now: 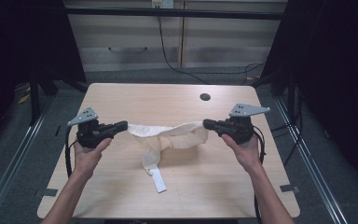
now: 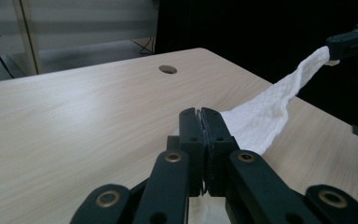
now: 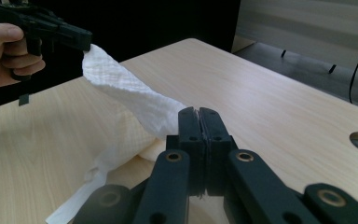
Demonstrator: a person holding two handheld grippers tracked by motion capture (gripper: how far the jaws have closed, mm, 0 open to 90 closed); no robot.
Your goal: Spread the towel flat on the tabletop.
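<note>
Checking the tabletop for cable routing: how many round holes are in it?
1. The round hole sits near the table's far edge, right of centre, beyond the white cloth. The cloth may hide others.

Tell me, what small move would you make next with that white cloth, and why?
Probably draw the two tools a little farther apart. The left tool and right tool are each shut on an end of the white cloth, which sags between them, bunched rather than flat, with one strip trailing on the wooden table. More tension would likely spread it out.
</note>
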